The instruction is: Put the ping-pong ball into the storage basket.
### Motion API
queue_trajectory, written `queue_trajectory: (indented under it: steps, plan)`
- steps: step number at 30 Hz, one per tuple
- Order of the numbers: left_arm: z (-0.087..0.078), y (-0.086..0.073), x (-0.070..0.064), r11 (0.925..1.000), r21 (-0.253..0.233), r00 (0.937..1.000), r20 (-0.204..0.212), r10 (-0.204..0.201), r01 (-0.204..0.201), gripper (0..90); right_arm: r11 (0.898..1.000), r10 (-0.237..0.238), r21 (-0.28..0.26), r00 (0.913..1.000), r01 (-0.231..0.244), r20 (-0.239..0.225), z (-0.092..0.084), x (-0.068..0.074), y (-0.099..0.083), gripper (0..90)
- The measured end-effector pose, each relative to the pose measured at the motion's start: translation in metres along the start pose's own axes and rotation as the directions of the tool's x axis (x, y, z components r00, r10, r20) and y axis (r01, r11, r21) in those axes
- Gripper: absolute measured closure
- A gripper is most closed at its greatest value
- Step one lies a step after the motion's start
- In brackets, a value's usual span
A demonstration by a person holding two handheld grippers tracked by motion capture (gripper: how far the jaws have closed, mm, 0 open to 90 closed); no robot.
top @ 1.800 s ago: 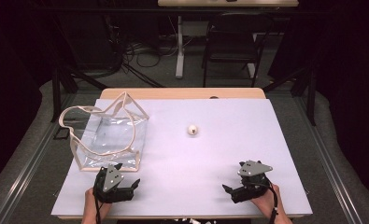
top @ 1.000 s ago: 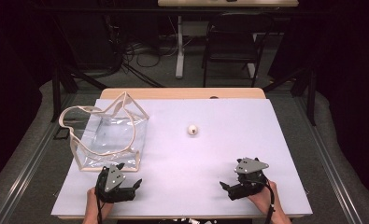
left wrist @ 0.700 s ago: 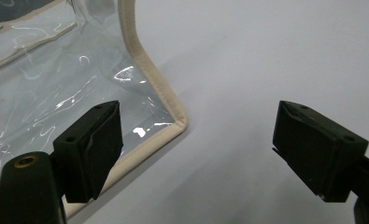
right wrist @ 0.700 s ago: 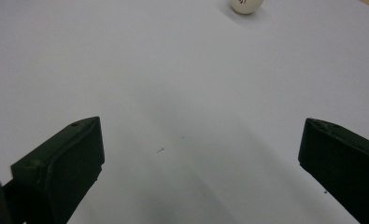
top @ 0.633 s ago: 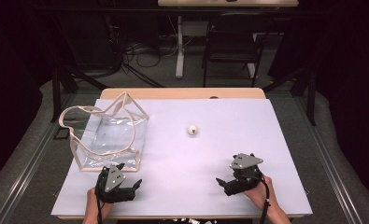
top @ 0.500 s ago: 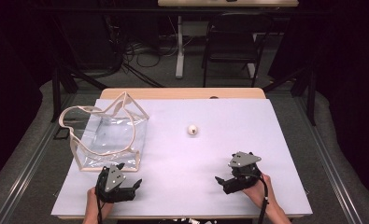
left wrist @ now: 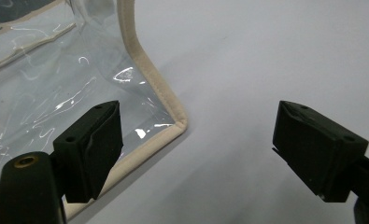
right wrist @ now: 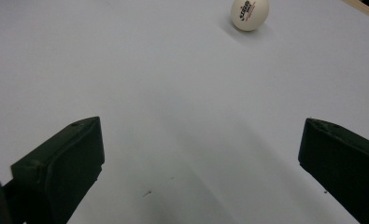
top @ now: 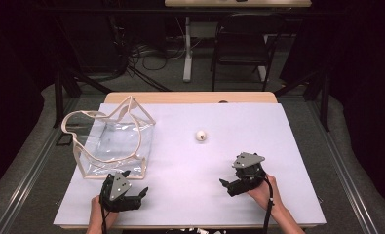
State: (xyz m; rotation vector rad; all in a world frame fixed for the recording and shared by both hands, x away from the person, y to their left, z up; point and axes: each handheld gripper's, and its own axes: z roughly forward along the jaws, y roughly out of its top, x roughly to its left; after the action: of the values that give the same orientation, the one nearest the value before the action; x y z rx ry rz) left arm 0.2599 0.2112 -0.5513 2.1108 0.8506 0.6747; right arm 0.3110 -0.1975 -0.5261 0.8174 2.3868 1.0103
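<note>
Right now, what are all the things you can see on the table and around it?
Small white table tennis ball with a red mark: one, white, alone near the middle of the table.
Clear plastic bag with beige trim and beige strap handles: one, see-through and beige, on the left side of the table, its mouth open.
Table with a pale lilac-white cover: one, a strip of bare wood showing at its far edge.
Dark chair: one, black, on the floor beyond the table.
Cables: a tangle, dark, on the floor beyond the table.
Left claw: one, black, open, by the bag's near corner.
Right claw: one, black, open, pointing toward the ball.
Hands: two, at the near edge, one holding each claw.
</note>
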Motion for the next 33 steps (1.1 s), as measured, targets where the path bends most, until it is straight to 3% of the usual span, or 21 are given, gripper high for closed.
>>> queue_trajectory:
  steps: [33]
  plan:
    - [0.0, 0.0, 0.001, 1.0, -0.003, 1.0, 0.005, 0.001, -0.001, 16.4, 1.0, -0.019, 0.012, 0.9997, 0.02, -0.017, 0.033, -0.009, 0.028, 0.2]
